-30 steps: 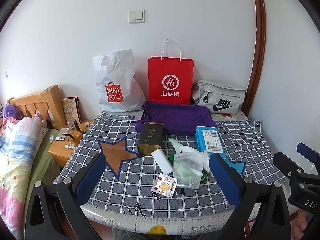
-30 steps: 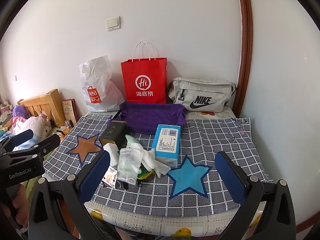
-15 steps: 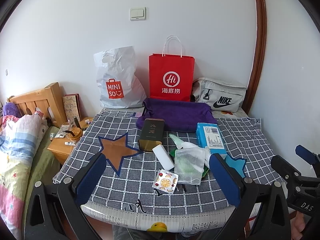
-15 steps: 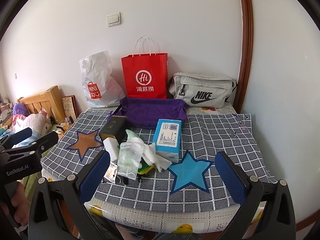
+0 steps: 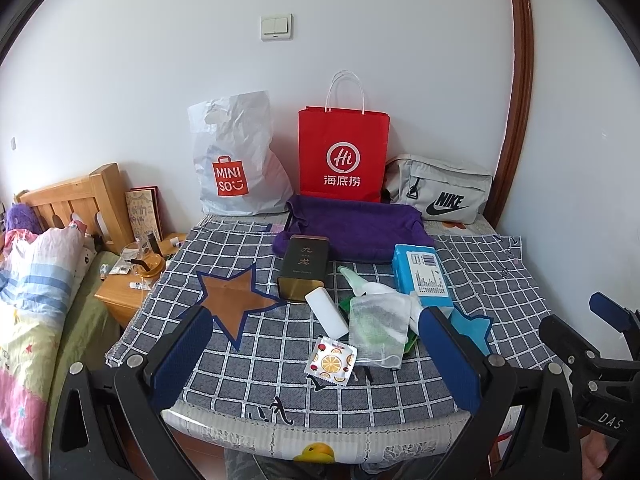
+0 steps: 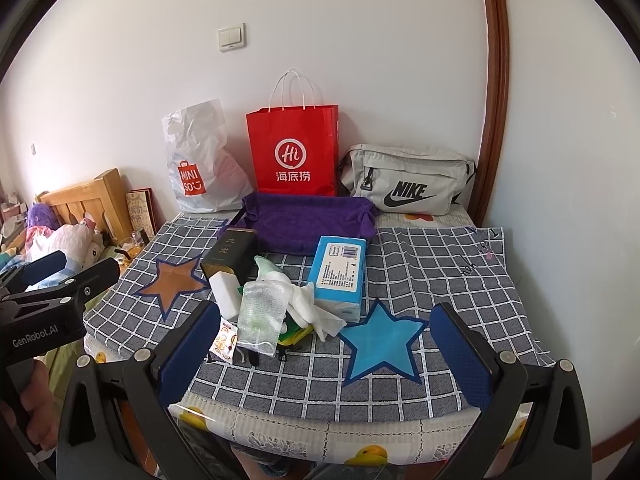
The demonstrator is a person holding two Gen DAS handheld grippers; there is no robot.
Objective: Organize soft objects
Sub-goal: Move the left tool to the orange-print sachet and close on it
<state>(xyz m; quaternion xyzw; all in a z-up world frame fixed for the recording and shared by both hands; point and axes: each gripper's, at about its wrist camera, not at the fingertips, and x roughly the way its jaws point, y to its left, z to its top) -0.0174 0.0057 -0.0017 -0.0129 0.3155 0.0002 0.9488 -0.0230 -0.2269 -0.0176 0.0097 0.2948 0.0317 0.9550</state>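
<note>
A pile of small things lies mid-table on the checked cloth (image 5: 248, 364): a mesh pouch (image 5: 378, 330) (image 6: 262, 312), white cloths (image 6: 316, 308), a blue tissue pack (image 5: 422, 276) (image 6: 340, 274), a white block (image 5: 326, 311), a fruit-print sachet (image 5: 330, 360) and a dark tin (image 5: 304, 266) (image 6: 230, 254). A purple fabric tray (image 5: 356, 226) (image 6: 310, 218) sits behind them. My left gripper (image 5: 316, 354) is open and empty, held before the table's near edge. My right gripper (image 6: 326, 350) is open and empty, to the right of the left one.
Against the back wall stand a white Miniso bag (image 5: 236, 168), a red paper bag (image 5: 344, 156) and a grey Nike bag (image 5: 440, 188). A wooden nightstand (image 5: 128, 292) and a bed (image 5: 36, 280) are at the left. A wall is close on the right.
Both grippers have pulled back and risen slightly, so the table looks a little farther and lower. Nothing on the table has moved.
</note>
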